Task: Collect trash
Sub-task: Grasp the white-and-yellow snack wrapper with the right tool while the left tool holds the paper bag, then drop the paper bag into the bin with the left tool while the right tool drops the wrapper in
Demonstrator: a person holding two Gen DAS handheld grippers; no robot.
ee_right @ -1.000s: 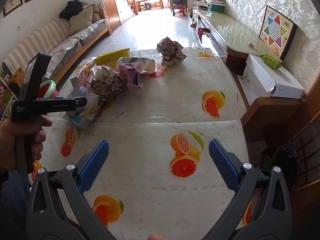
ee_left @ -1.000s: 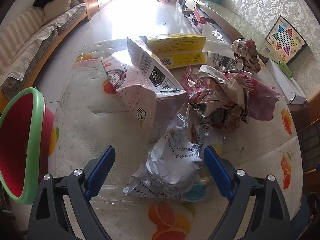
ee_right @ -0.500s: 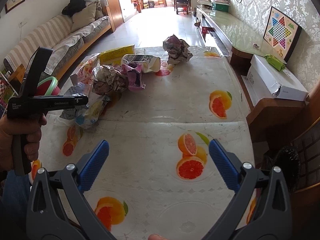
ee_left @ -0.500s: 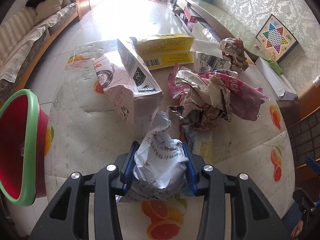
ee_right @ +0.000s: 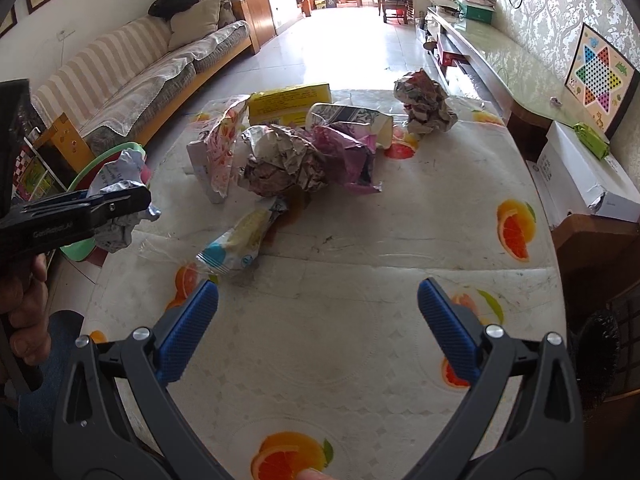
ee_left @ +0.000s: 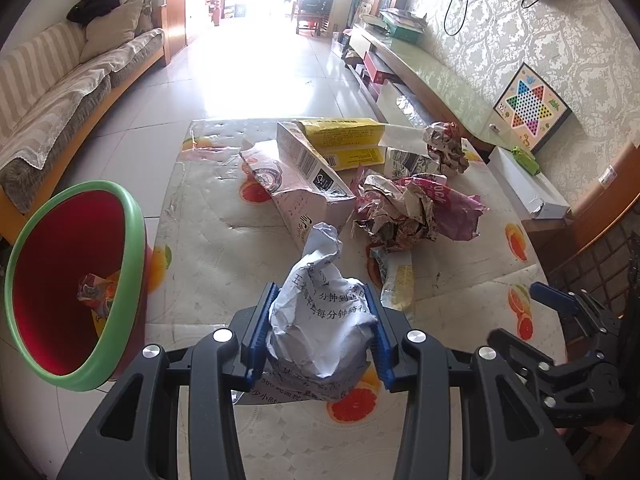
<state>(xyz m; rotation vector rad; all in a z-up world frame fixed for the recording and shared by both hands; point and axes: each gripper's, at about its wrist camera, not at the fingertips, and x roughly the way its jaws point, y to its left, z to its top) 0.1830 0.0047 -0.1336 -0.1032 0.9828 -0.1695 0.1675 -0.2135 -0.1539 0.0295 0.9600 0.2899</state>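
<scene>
My left gripper (ee_left: 318, 330) is shut on a crumpled white paper bag (ee_left: 320, 320) with printed Chinese text and holds it above the table's near left part. It also shows in the right wrist view (ee_right: 120, 200). A red bin with a green rim (ee_left: 76, 280) stands left of the table and holds one crumpled scrap. My right gripper (ee_right: 318, 320) is open and empty over the near table. More trash lies ahead: a crumpled brown and pink paper wad (ee_left: 408, 212), a torn carton (ee_left: 308, 184), a yellow box (ee_left: 344, 140), a paper ball (ee_left: 446, 148) and a flat snack wrapper (ee_right: 240, 240).
The table (ee_right: 320, 360) carries an orange-fruit-print cloth under clear plastic. A sofa (ee_left: 60, 92) runs along the left wall. A long cabinet (ee_left: 432, 84) and a white box (ee_right: 588, 176) stand on the right. A dark chair back (ee_right: 600, 344) is at the near right.
My left gripper closed on the white paper bag and lifted it off the table, toward the near left. The snack wrapper that lay beneath it now shows. My right gripper stayed open, nearly still.
</scene>
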